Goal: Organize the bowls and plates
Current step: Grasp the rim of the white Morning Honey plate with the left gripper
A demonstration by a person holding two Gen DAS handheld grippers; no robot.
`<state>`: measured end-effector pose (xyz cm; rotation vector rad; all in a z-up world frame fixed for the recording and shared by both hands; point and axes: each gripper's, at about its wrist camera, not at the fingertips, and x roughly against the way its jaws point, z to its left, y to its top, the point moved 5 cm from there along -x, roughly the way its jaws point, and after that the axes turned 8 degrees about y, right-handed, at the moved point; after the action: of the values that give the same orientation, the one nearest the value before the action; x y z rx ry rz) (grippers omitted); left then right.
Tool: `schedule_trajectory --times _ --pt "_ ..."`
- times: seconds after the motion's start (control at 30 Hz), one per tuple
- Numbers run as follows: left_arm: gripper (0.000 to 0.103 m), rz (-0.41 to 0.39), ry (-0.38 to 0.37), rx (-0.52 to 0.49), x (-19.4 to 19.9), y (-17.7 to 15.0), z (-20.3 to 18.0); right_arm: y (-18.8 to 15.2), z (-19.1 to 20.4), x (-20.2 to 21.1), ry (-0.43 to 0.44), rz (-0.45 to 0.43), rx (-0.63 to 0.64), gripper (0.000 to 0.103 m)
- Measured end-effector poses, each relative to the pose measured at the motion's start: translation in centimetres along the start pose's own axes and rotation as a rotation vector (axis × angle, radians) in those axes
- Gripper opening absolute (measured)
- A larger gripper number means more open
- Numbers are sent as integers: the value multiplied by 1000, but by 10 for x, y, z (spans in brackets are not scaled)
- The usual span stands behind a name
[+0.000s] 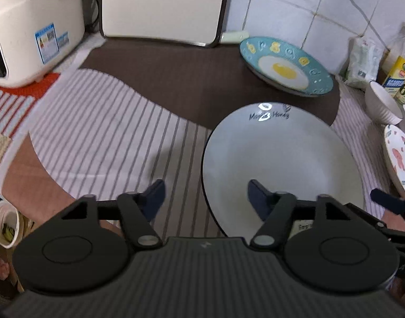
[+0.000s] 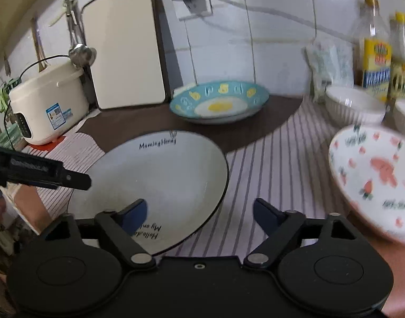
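- The left claw [image 1: 206, 197] stands wide open with nothing in it; one finger hangs over the striped cloth [image 1: 102, 132], the other over the near part of the white plate [image 1: 279, 164].
- The right claw [image 2: 199, 213] is just as wide open and empty, one finger over the same white plate [image 2: 160, 177], the other over the cloth beside it.
- The white plate lies flat on the counter, between both claws, its near rim closest to them.
- The blue plate with the egg picture [image 1: 284, 66] sits further back near the tiled wall; it may rest on a second plate, but I cannot tell.
- A pink-patterned plate [image 2: 374, 182] lies off to the right, with white bowls [image 2: 353, 106] behind it by the bottles [image 2: 374, 53].
- I judge the step in hand to be reaching for the white plate; no stacking looks done with it yet.
- The next move calls for one claw to straddle the rim and close firmly, since a glazed plate may slip.
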<state>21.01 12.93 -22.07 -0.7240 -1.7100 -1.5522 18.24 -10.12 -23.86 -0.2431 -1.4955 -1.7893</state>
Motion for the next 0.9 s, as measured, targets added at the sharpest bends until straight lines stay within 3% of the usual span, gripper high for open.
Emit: schedule_trajectory --times 0.13,0.23,0.3,0.33,0.4,0.6,0.7,0.9 --pt "52 24 -24 11 -7 -3 1 -3 -2 -5 36 28 -38 69" --pt "26 51 -36 12 -12 -3 2 -3 -4 -12 51 55 -54 55" --pt "14 56 -89 41 -12 -3 2 -3 -7 -16 61 63 -91 46" --pt "14 57 -84 41 -12 -3 1 -2 -8 -16 60 60 -98 35" --pt "14 56 -80 37 -12 -3 0 -2 -10 -18 47 62 -103 28" --pt "16 95 -139 115 -18 -3 4 0 -16 -21 72 55 -144 25" --pt "17 83 -111 39 -15 -1 -2 3 -17 -20 77 66 -146 24" --pt "17 64 -129 -12 -6 1 -13 7 -27 -8 77 68 -143 24"
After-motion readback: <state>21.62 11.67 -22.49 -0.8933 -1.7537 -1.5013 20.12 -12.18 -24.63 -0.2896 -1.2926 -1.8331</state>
